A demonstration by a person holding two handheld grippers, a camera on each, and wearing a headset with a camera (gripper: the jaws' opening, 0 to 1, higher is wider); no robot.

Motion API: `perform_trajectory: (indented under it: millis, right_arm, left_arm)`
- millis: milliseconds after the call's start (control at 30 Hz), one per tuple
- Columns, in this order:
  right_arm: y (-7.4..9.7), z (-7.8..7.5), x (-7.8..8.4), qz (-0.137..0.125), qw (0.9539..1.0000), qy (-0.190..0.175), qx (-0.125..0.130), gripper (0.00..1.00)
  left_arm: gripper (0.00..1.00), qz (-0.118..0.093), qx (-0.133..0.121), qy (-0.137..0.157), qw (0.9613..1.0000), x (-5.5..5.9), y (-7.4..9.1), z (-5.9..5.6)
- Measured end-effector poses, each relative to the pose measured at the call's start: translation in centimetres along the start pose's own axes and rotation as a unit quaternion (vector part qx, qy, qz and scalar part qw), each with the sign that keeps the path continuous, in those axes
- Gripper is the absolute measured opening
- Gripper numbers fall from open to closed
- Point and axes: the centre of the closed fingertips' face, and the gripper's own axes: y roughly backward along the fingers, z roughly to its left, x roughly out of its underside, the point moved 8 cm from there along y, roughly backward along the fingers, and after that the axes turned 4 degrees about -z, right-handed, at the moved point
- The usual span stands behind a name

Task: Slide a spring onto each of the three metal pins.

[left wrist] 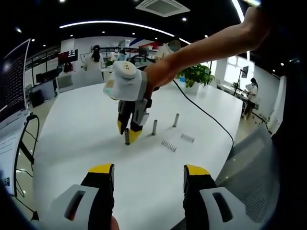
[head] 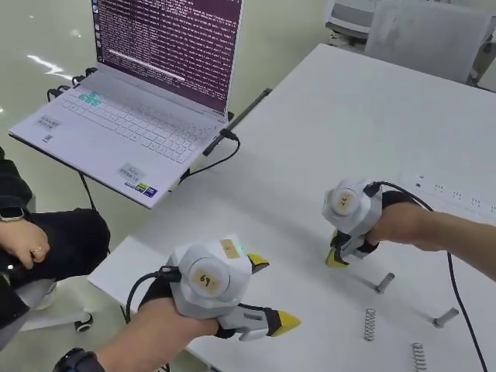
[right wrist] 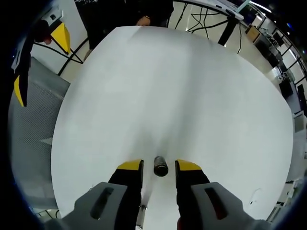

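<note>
My right gripper (head: 338,260) points straight down at the white table (head: 310,155). Its yellow jaws stand on either side of an upright metal pin (right wrist: 160,167) with small gaps, so it is open. In the left gripper view that pin (left wrist: 127,137) looks ribbed, as if a spring is on it. Two bare pins (head: 384,283) (head: 446,316) stand upright to the right. Two loose springs (head: 370,324) (head: 418,355) lie flat near them. My left gripper (head: 273,291) hovers at the table's near edge, open with nothing between its jaws.
An open laptop (head: 147,85) sits on a separate stand at the left, with a cable (head: 225,139) running to the table. A power strip (head: 449,190) lies at the far right. A person's hand (head: 31,248) rests at the left edge. A chair (head: 426,31) stands behind.
</note>
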Motion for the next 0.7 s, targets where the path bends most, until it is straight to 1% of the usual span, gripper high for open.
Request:
perform_trajectory:
  millis: [67, 167, 300, 367, 467, 567, 700]
  right_arm:
    - [0.3, 0.0, 0.0, -0.001, 1.0000, 0.001, 0.003, 0.28]
    - [0.9, 0.0, 0.0, -0.005, 0.9999, -0.001, 0.015, 0.32]
    - [1.5, 0.0, 0.2, -0.006, 0.9997, -0.005, 0.022, 0.37]
    - [1.9, -0.1, 0.3, -0.008, 0.9995, -0.003, 0.032, 0.40]
    - [2.6, -0.1, 0.4, -0.013, 0.9990, -0.006, 0.042, 0.41]
    - [3.4, 0.1, 0.5, -0.023, 0.9981, -0.016, 0.055, 0.43]
    - [4.4, 0.8, 0.9, -0.035, 0.9967, -0.026, 0.069, 0.45]
  left_arm:
    - [0.53, -0.001, -0.001, 0.001, 1.0000, -0.1, 0.1, 0.0]
    - [0.53, -0.003, -0.001, 0.001, 1.0000, -0.2, 0.1, 0.0]
    - [0.53, -0.003, -0.001, 0.001, 1.0000, -0.2, 0.2, -0.1]
    - [0.53, -0.004, -0.001, 0.001, 1.0000, -0.2, 0.2, -0.2]
    - [0.54, -0.004, 0.000, 0.001, 1.0000, -0.1, 0.2, -0.3]
    - [0.53, -0.006, -0.001, 0.001, 1.0000, -0.2, 0.2, -0.4]
    - [0.53, -0.007, -0.003, 0.001, 1.0000, -0.4, 0.2, -0.4]
